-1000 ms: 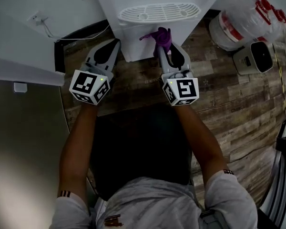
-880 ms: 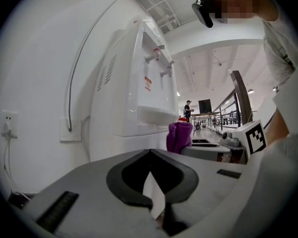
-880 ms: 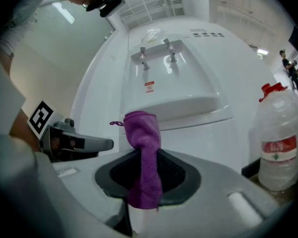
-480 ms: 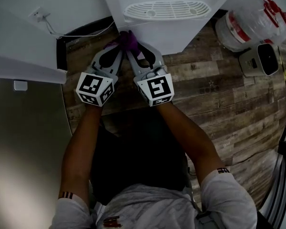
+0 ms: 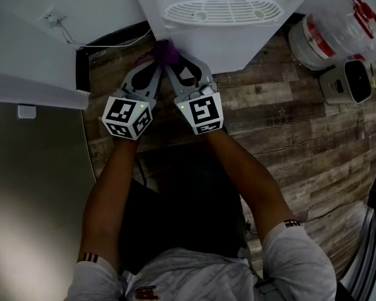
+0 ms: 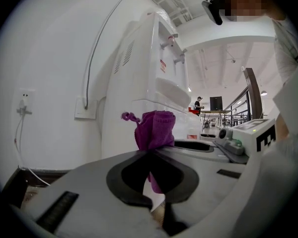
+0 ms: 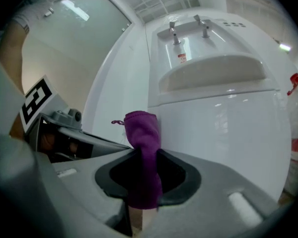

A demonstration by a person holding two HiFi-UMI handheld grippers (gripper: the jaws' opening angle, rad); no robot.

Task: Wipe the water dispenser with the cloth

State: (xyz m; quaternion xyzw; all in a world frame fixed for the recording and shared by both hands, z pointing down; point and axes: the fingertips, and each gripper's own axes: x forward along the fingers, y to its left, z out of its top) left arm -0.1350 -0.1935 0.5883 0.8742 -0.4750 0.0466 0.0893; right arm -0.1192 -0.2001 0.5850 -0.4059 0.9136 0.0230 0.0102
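At water dispenser (image 5: 238, 42), above plank floor (image 5: 269, 118): cloth (image 5: 166, 50), pinched by both hand-held grippers (image 5: 155, 63) (image 5: 173, 64).

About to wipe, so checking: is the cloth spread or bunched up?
Bunched. The cloth stands as a narrow wad, pinched by both the left gripper and right gripper.

You're in what looks like an open office or lab hall: plank floor (image 5: 301, 124), white water dispenser (image 5: 238, 42), spare water bottle (image 5: 332, 33), wall socket (image 6: 84, 114), and far off a screen (image 6: 216, 103) and a person (image 6: 198, 103).
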